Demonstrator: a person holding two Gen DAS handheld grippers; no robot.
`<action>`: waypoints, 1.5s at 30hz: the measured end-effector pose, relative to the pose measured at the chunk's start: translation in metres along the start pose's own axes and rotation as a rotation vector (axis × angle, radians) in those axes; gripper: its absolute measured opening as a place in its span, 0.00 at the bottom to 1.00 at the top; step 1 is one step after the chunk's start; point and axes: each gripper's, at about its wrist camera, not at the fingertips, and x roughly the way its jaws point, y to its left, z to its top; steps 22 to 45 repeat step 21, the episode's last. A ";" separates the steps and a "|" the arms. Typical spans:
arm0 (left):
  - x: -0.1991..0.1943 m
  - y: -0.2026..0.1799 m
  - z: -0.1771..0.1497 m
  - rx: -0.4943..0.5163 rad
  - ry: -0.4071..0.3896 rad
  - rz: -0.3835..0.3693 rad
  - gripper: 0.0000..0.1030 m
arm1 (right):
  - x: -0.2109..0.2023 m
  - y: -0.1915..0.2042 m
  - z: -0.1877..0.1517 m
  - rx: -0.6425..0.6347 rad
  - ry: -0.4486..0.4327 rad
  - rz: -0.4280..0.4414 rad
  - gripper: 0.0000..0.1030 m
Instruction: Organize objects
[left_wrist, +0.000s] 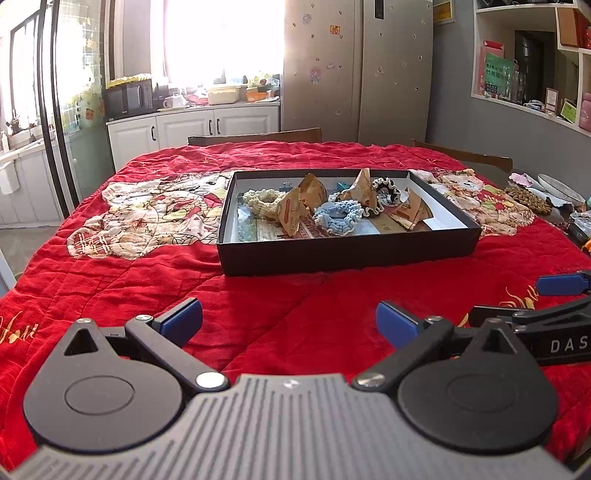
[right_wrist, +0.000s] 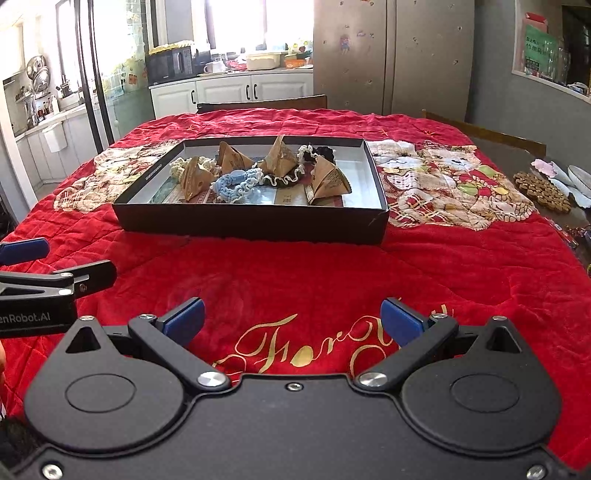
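Note:
A shallow black box (left_wrist: 347, 249) (right_wrist: 251, 225) with a white inside sits mid-table on the red quilt. In it lie several brown paper pyramid packets (left_wrist: 293, 214) (right_wrist: 194, 179), a blue scrunchie (left_wrist: 338, 218) (right_wrist: 236, 184), a cream scrunchie (left_wrist: 258, 199) and a frilly white-edged one (left_wrist: 386, 190) (right_wrist: 284, 177). My left gripper (left_wrist: 289, 319) hovers open over the quilt, short of the box, nothing between its blue pads. My right gripper (right_wrist: 293, 319) is open too, beside it, over gold lettering (right_wrist: 280, 350). Each gripper shows at the edge of the other's view.
The quilt (left_wrist: 129, 280) has teddy-bear patches either side of the box. A beaded brown mat (right_wrist: 543, 190) and dishes (left_wrist: 561, 188) lie on the bare table at right. Wooden chair backs (left_wrist: 255, 136) stand behind; kitchen cabinets (left_wrist: 192, 127) and a fridge (left_wrist: 354, 70) are beyond.

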 end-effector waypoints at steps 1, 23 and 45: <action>0.000 0.000 0.000 0.002 0.001 -0.001 1.00 | 0.000 0.000 0.000 0.000 0.002 0.000 0.99; 0.001 -0.003 -0.003 0.021 -0.004 -0.028 1.00 | 0.007 0.000 -0.002 0.000 0.029 0.008 0.99; 0.001 -0.003 -0.003 0.021 -0.004 -0.028 1.00 | 0.007 0.000 -0.002 0.000 0.029 0.008 0.99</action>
